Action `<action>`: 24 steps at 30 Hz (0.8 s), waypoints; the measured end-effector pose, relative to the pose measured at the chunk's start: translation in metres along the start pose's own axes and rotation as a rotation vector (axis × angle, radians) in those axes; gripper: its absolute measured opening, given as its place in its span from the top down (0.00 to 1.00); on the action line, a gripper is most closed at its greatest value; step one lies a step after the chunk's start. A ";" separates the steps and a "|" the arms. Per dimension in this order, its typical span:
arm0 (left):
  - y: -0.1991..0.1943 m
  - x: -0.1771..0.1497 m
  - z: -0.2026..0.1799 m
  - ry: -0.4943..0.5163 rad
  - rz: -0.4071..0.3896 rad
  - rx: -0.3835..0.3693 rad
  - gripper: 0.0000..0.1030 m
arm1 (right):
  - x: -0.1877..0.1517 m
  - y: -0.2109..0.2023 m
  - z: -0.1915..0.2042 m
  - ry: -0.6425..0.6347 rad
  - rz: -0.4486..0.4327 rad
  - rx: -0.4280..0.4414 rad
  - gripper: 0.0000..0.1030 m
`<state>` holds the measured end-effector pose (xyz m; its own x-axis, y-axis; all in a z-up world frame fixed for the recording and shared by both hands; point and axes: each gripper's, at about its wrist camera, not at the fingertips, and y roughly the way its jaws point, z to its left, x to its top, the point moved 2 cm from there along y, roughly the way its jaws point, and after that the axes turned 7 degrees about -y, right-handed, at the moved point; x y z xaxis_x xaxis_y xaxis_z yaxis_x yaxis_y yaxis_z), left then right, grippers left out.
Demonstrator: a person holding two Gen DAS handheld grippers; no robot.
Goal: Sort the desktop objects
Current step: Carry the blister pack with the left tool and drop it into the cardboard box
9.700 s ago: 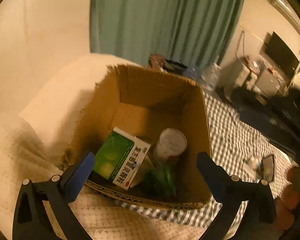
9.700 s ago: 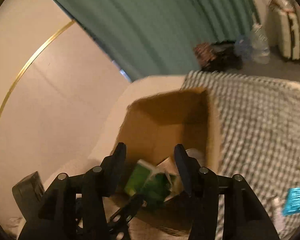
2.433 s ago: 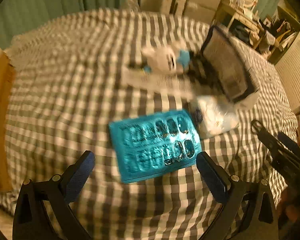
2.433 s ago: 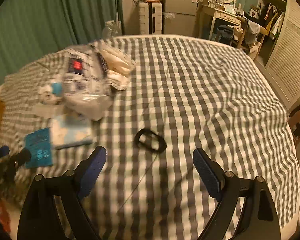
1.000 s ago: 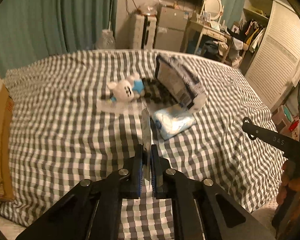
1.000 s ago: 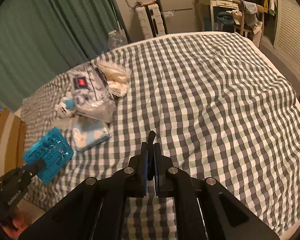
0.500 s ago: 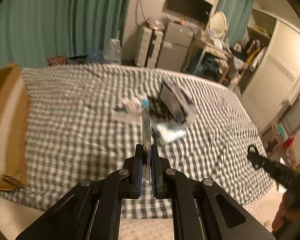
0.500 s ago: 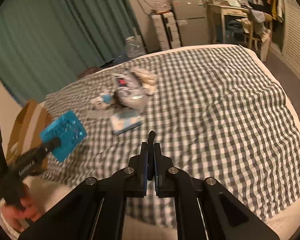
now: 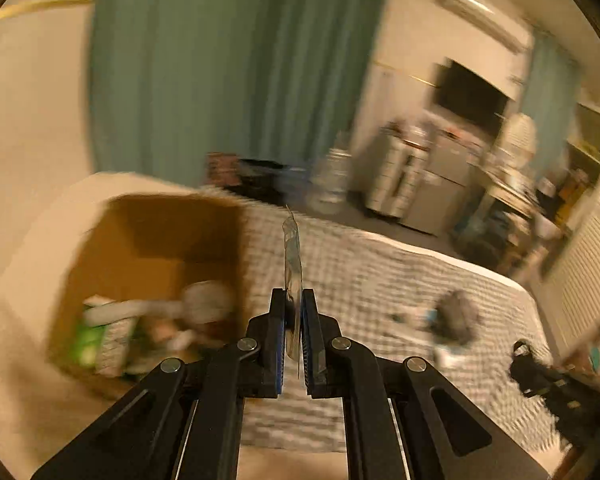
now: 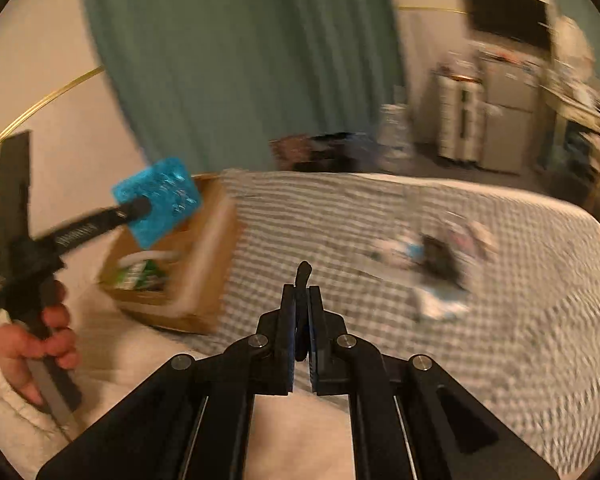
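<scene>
L gripper clamps blue blister pack over cardboard box; R gripper pinches black loop.

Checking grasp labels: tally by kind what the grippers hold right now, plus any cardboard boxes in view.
Blue blister pack, in the left gripper: 1
Black band, in the right gripper: 1
Cardboard box: 1
Total: 3

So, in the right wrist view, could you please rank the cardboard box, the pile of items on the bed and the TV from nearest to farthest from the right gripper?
From the right gripper:
1. Cardboard box, to the left.
2. Pile of items, to the right on the checked bedspread.
3. TV, upper right on the far wall.
</scene>
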<state>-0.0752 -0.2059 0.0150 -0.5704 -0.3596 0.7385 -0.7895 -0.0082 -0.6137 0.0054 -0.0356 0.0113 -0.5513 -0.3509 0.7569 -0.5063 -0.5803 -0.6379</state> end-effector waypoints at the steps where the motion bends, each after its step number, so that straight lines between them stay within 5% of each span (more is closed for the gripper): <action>1: 0.004 -0.002 0.017 -0.025 -0.004 0.012 0.94 | 0.007 0.010 0.015 -0.020 0.002 0.039 0.95; 8: 0.039 0.006 0.089 -0.141 0.054 0.113 0.94 | 0.047 0.124 0.107 -0.107 0.074 0.257 0.96; 14: 0.057 -0.002 0.131 -0.205 0.091 0.152 0.89 | 0.075 0.199 0.130 -0.103 0.145 0.317 0.95; 15: 0.060 -0.003 0.134 -0.210 0.096 0.163 0.78 | 0.081 0.204 0.132 -0.096 0.148 0.325 0.90; 16: 0.061 -0.004 0.136 -0.221 0.099 0.169 0.68 | 0.085 0.208 0.130 -0.081 0.151 0.316 0.68; 17: 0.061 -0.005 0.137 -0.232 0.101 0.175 0.38 | 0.088 0.208 0.127 -0.067 0.145 0.294 0.44; 18: 0.059 -0.005 0.136 -0.237 0.090 0.179 0.15 | 0.093 0.204 0.120 -0.040 0.118 0.257 0.38; 21: 0.048 -0.002 0.129 -0.221 0.038 0.172 0.07 | 0.100 0.188 0.101 0.033 0.068 0.274 0.37; 24: 0.042 -0.002 0.119 -0.204 0.017 0.173 0.02 | 0.097 0.155 0.078 0.048 0.019 0.198 0.37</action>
<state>-0.0799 -0.3160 -0.0455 -0.5120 -0.5419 0.6665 -0.7196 -0.1532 -0.6773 -0.0747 -0.2170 -0.0031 -0.5932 -0.3303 0.7342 -0.3578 -0.7087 -0.6080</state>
